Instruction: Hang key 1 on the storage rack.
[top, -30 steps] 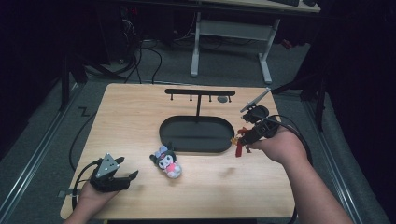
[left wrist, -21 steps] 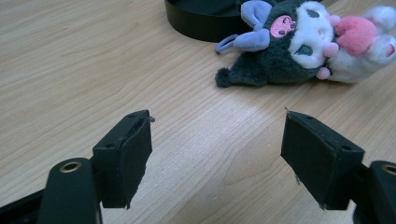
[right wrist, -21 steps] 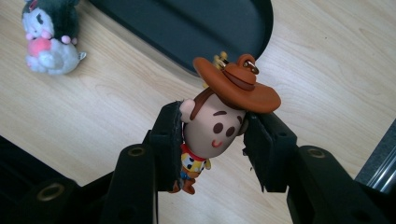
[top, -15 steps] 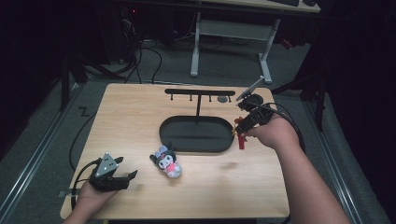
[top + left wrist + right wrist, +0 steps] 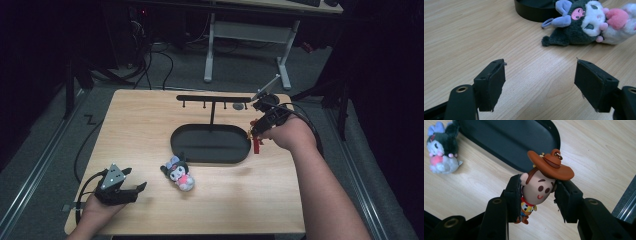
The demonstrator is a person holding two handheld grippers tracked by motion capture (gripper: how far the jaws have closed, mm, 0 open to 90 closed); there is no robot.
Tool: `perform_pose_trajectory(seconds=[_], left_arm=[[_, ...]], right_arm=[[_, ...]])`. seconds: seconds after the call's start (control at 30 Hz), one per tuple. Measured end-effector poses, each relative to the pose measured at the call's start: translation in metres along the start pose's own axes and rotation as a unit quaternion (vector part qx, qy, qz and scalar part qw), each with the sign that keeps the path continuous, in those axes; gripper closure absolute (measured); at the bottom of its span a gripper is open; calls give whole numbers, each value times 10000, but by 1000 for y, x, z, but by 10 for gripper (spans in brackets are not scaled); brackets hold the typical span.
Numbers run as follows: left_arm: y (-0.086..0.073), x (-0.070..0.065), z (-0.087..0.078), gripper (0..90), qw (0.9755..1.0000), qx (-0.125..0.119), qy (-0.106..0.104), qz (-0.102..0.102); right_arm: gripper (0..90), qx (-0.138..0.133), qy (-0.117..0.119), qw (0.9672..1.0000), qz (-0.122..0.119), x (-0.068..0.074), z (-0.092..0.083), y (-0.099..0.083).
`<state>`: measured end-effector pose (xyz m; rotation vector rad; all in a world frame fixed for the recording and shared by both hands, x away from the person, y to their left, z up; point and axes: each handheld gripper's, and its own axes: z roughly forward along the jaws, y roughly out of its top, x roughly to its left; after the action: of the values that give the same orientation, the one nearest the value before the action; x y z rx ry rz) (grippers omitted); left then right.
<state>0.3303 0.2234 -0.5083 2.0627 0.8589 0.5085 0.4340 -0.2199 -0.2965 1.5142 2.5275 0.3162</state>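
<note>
My right gripper [image 5: 537,195] is shut on a small cowboy figure [image 5: 540,187] with a brown hat, pinching its head between the pads. In the high view that right gripper [image 5: 259,131] hangs over the right end of the black oval stand base [image 5: 210,145], the figure [image 5: 256,144] dangling red below it. A plush toy [image 5: 177,173] in dark grey, lilac and pink lies on the table in front of the base. My left gripper [image 5: 131,190] rests near the front left corner, open and empty; its view shows the plush toy [image 5: 584,23] a short way beyond the jaws.
A black hook rack [image 5: 212,99] rises on a post from the oval base, with several small pegs under its bar. A small grey disc [image 5: 239,106] lies behind it. The wooden table [image 5: 140,130] ends close to the right hand; cables and a desk frame lie on the floor beyond.
My right hand has carried the cowboy figure toward the far side of the table, beside the right end of the rack. The left gripper and the plush toy have stayed put.
</note>
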Motion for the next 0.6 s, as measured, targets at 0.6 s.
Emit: perform_pose_trajectory(seconds=[0.6], left_arm=[[4,-4,5,252,9999,16,-89,85]], right_arm=[[582,-68,-87,9999,85,-10,4,27]])
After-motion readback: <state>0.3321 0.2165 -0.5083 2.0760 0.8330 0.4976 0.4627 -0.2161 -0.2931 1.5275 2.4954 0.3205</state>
